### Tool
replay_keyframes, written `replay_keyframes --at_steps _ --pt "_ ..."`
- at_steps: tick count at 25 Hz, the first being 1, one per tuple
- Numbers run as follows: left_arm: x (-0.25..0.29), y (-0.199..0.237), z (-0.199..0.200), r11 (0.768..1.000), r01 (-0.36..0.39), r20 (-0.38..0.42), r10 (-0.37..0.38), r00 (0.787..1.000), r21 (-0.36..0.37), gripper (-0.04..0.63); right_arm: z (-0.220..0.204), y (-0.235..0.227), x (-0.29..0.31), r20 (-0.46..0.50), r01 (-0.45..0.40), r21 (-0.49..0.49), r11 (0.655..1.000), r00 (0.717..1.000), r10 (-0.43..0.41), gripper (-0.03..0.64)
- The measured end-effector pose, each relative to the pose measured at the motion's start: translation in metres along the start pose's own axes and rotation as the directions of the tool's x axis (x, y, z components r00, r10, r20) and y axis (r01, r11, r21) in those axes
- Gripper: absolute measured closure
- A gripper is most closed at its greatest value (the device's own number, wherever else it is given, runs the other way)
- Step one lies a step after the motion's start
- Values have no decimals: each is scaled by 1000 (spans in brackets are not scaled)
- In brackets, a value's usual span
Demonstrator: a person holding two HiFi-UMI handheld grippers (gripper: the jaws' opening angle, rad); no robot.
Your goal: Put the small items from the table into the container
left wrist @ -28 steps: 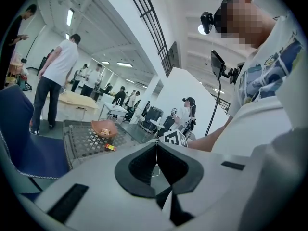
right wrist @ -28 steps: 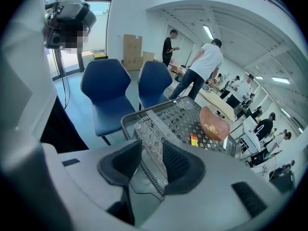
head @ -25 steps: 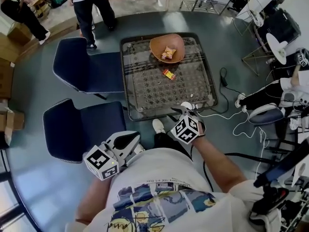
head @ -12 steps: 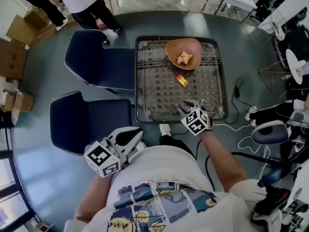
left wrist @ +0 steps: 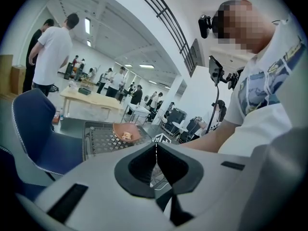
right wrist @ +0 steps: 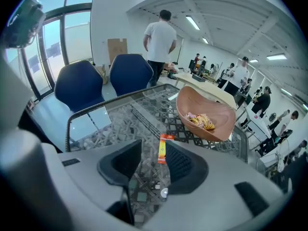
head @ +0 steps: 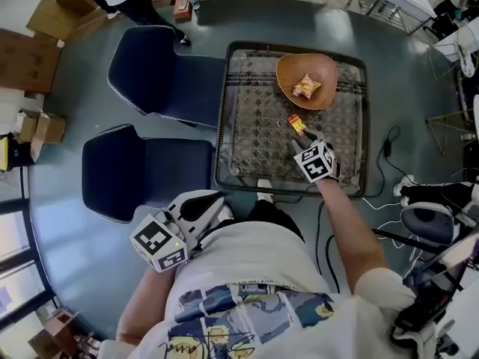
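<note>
The small packet (right wrist: 162,148), red and orange, lies flat on the table (head: 247,126) just ahead of the right tongs (right wrist: 152,153), in line with the gap between their jaws. Those jaws stand moderately apart and grip nothing. Beyond the small packet, farther from the right tongs, sits the brown bowl (right wrist: 192,105) with a snack bag (right wrist: 202,121) inside. The left tongs (left wrist: 155,153) are off the table, near the person's body, with jaws closed together and empty.
</note>
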State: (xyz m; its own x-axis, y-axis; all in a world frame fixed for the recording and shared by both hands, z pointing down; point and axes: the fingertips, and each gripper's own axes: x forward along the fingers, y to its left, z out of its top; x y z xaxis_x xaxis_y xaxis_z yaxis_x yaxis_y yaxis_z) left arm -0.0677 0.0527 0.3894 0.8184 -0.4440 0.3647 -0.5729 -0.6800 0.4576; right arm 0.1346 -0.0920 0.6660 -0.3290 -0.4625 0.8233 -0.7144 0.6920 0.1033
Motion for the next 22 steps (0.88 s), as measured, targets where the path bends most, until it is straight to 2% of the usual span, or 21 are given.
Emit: replay_keyframes --at_steps 6,9,13,17,22 --pt "10 7 4 997 -70 -12 70 997 -27 586 -19 -35 43 -59 -18 45 999 998 20 476" --pt "14 12 2 994 -101 -20 100 995 -50 586 -28 -42 67 -75 -44 78 996 996 50 474" --pt "17 16 1 990 -128 -26 126 992 -66 586 -34 -42 85 -97 -84 73 994 991 91 476" --pt "19 21 4 986 -147 -23 145 989 -75 586 -34 -43 88 -74 -110 126 986 990 120 476" --pt "25 23 9 988 -138 -28 136 990 -69 586 -32 -42 87 -56 -111 104 988 992 117 497"
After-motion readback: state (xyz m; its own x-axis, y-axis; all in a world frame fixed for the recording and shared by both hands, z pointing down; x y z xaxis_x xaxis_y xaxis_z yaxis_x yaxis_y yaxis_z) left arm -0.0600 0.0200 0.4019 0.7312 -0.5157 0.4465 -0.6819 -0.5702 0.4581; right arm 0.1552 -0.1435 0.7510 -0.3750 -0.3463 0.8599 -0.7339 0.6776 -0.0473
